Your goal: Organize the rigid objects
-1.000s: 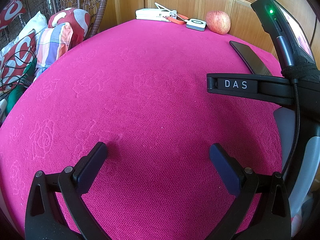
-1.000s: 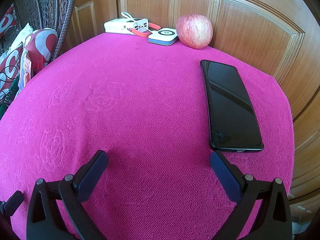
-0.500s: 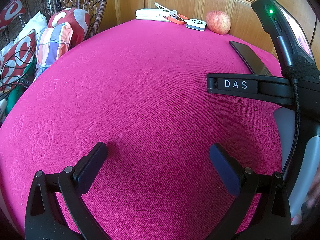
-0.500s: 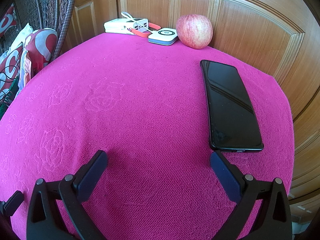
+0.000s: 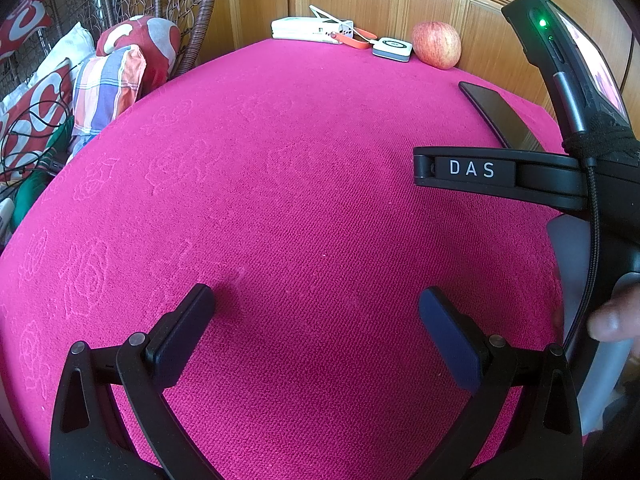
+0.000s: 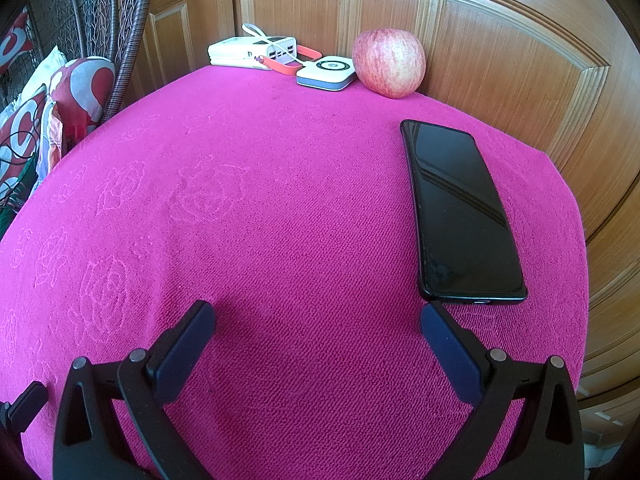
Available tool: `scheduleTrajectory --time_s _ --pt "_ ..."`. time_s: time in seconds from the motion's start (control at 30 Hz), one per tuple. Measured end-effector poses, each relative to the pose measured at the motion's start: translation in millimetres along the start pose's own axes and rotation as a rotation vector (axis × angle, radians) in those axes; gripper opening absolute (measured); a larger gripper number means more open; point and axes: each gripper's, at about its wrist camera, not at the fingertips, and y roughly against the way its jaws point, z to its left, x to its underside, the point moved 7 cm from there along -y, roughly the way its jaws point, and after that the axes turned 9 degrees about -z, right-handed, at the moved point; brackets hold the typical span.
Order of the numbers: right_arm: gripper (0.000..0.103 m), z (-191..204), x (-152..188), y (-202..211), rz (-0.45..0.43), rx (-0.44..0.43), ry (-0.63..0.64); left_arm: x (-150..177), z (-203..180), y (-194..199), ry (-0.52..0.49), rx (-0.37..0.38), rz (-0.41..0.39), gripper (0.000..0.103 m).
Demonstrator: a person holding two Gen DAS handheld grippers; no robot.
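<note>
Nothing on the table has moved; I'm still parked short of the phone.

The phone [image 6: 460, 216] lies flat and face-up along the right side of the pink cloth [image 6: 280, 220], its near end just beyond my right claw's [image 6: 318, 332] right finger, not touching that I can tell. That claw stays wide apart and empty; the left claw [image 5: 316, 320] is likewise spread over bare cloth, holding nothing. The one change: a fingertip [image 5: 612, 320] has come into the left view beside the right handle. The apple [image 6: 388, 62], small charger [image 6: 326, 72] and white hub [image 6: 252, 52] sit at the far edge by the wooden panel. I judge the organizing has not yet begun.
</note>
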Motion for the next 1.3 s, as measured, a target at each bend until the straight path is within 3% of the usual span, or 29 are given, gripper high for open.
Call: scheduleTrajectory --time_s 0.6,1.0,1.3 --pt "0.103 0.2 -1.8 -0.8 -0.001 -0.005 0.001 0.0 -0.1 0.0 0.0 0.0 0.0 0.103" --pt "0.103 -0.1 2.0 4.4 0.051 -0.162 0.083 0.1 0.2 0.1 0.0 0.0 0.0 0.103" --pt "0.103 -6.8 8.0 11.1 0.058 -0.191 0.088 -0.5 0.7 0.3 0.001 0.001 0.0 0.103"
